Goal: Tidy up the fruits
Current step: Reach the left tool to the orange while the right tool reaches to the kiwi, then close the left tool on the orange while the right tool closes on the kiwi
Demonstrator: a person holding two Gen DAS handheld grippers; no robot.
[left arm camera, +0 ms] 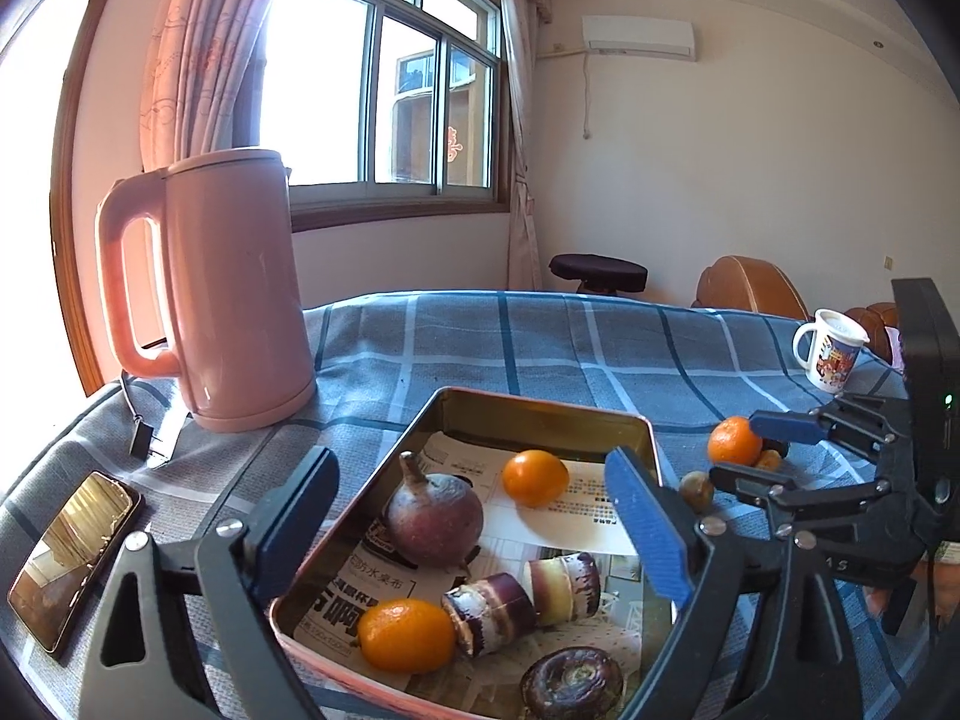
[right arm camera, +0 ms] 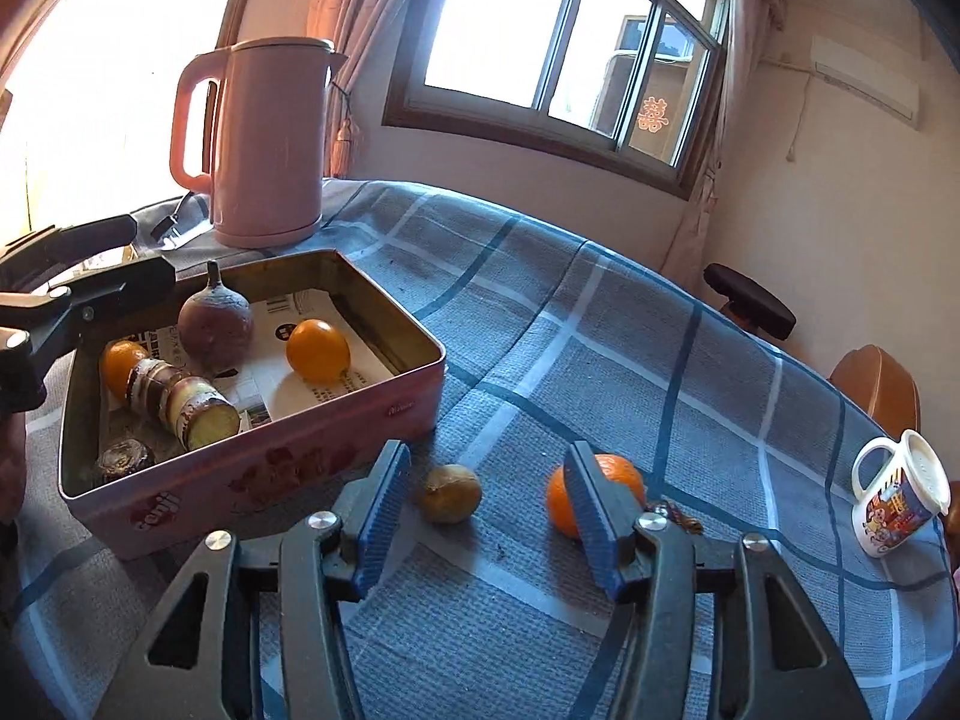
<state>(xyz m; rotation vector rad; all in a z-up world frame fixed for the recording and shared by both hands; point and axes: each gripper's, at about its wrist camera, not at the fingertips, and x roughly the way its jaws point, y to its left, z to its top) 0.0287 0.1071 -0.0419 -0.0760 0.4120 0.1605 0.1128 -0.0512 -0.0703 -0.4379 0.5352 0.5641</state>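
A pink metal tin [left arm camera: 543,414] [right arm camera: 258,474] lined with newspaper holds two oranges [left arm camera: 534,477] [right arm camera: 318,351], a purple round fruit [left arm camera: 435,519] [right arm camera: 214,321], sugarcane pieces [left arm camera: 522,597] [right arm camera: 180,402] and a dark flat fruit [left arm camera: 573,684]. On the blue checked cloth beside it lie a mandarin [right arm camera: 624,474] [left arm camera: 733,447] and a small brownish fruit [right arm camera: 450,493] [left arm camera: 696,489]. My left gripper [left arm camera: 474,516] is open and empty over the tin. My right gripper [right arm camera: 486,510] is open and empty, low above the cloth, between the two loose fruits.
A pink kettle [left arm camera: 234,294] [right arm camera: 270,144] stands behind the tin, its plug [left arm camera: 141,441] on the cloth. A phone [left arm camera: 75,552] lies at the left. A printed white mug [left arm camera: 831,348] [right arm camera: 897,501] stands at the right table edge. Stool and chairs are beyond.
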